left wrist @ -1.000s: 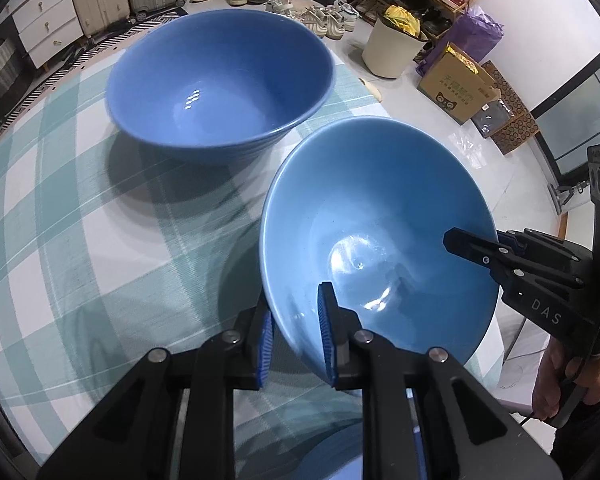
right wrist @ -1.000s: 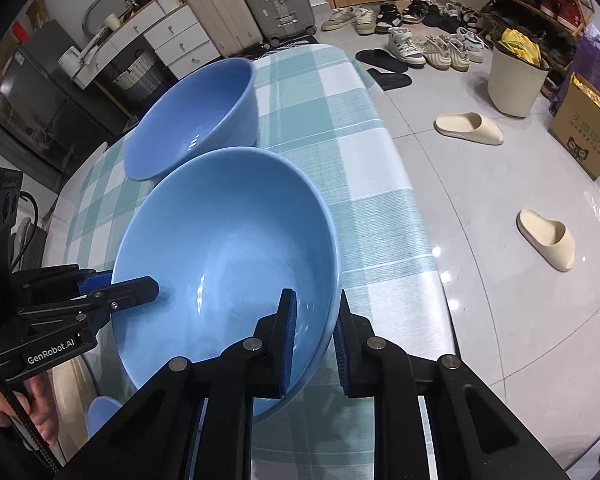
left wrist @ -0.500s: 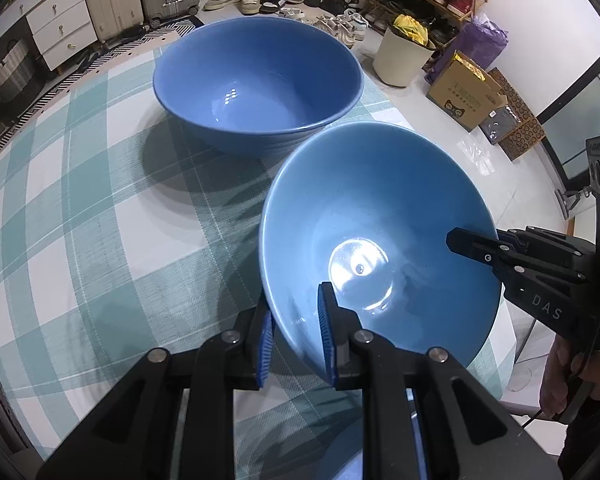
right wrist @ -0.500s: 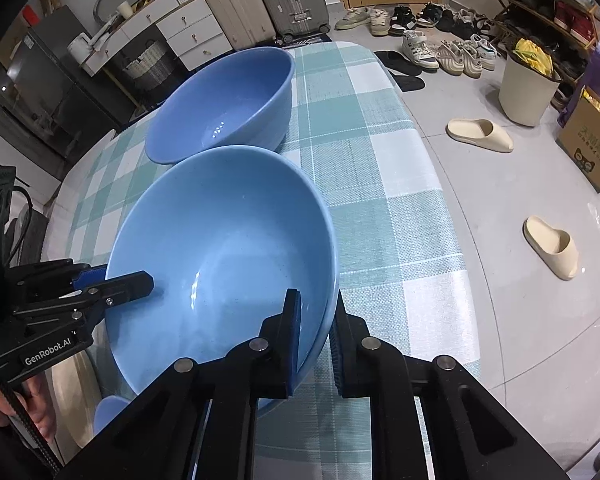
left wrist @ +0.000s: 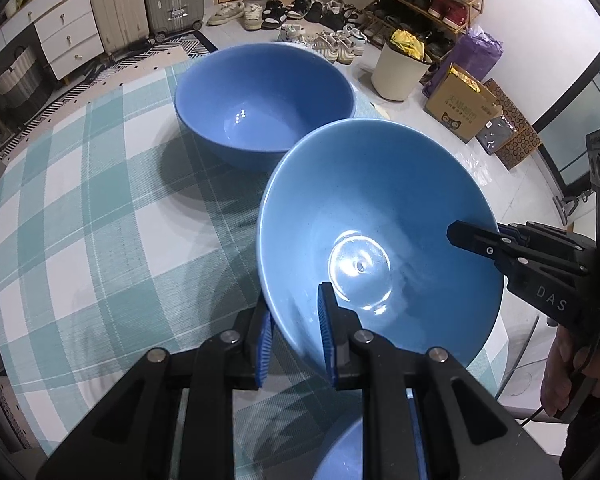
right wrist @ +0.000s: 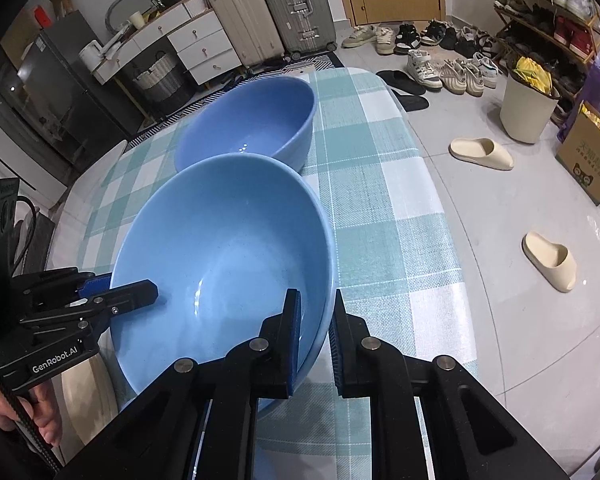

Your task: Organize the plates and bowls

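We see a light blue bowl (left wrist: 380, 216) gripped at two opposite points of its rim and raised, tilted, over a table covered with a teal-and-white checked cloth (left wrist: 100, 208). The left gripper (left wrist: 294, 336) clenches the bowl's near wall in the left wrist view, one blue pad (left wrist: 325, 328) inside the bowl and the other outside against the wall. The right gripper (right wrist: 315, 332) clamps the opposite part of the rim in the same manner, one finger inside and one outside; its jaws have just tightened a little further on the wall between them. In each wrist view the other tool enters from the side, its black tip reaching over the rim into the bowl, and part of a hand (right wrist: 36, 412) shows on the handle. Beyond the held bowl, a darker blue bowl (left wrist: 266, 100) stands upright on the cloth near the far edge of the table; the two rims overlap in both views, and we cannot tell whether they touch. On the tiled floor past the table are two cream slippers (right wrist: 482, 154), a pale bin (left wrist: 400, 70), suitcases (right wrist: 268, 12) and rows of shoes.
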The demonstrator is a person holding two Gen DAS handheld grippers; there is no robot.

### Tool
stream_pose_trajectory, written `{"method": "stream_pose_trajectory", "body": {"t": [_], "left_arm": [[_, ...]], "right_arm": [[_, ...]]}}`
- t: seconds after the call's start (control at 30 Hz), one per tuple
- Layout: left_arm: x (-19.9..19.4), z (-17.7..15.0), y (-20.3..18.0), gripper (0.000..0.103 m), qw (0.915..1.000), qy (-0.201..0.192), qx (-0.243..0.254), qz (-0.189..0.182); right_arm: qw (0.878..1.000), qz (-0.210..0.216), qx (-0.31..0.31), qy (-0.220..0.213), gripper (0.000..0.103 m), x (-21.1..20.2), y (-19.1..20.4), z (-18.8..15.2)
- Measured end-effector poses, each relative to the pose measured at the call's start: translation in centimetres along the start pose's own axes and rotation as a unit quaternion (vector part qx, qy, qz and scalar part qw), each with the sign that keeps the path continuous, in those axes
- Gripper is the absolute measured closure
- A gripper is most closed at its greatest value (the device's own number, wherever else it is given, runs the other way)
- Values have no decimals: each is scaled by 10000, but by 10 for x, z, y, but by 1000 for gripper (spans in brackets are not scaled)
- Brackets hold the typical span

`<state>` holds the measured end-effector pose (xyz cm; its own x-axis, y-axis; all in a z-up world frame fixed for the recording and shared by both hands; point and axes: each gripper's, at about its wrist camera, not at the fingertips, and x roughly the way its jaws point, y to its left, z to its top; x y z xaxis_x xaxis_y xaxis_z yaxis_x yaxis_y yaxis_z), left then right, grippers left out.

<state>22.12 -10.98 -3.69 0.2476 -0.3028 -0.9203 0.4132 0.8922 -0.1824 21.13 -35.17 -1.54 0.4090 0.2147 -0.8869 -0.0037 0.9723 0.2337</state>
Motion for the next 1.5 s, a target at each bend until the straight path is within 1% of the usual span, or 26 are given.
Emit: {"method": "stream_pose_trajectory", "body": {"t": [0.23,0.4,0.5,0.73,0.93,1.13,1.27,1.5], "left_arm": [[-24,-3,0,84,9998,-211,-27,11],[-42,-7,-1,84,9994,-328,-14,101],[-53,-12,0,84,9992,-389,-27,111],[-73,-29,-5,84,9988,-481,-3,41],[-88,-49,-11,84,9984,-556,49,-33],[-97,-78,-16,84,9979,-630,110,-102],[-101,-95,-18,84,9976,-652,95,-191],[-93,-126,-22,82,9972,-693,5,-298]], "right_arm": [[9998,-2,-39,-199,90,-22,12,1],[9993,1,-11,-365,90,-38,23,-1],[9992,18,-67,-405,90,-49,32,-5],[9985,-124,-124,-523,90,-76,48,-17],[9977,-137,-118,-650,90,-99,56,-38],[9969,-126,-133,-759,89,-119,64,-70],[9968,-76,-85,-788,89,-125,66,-89],[9971,-168,-146,-724,89,-123,69,-122]]}}
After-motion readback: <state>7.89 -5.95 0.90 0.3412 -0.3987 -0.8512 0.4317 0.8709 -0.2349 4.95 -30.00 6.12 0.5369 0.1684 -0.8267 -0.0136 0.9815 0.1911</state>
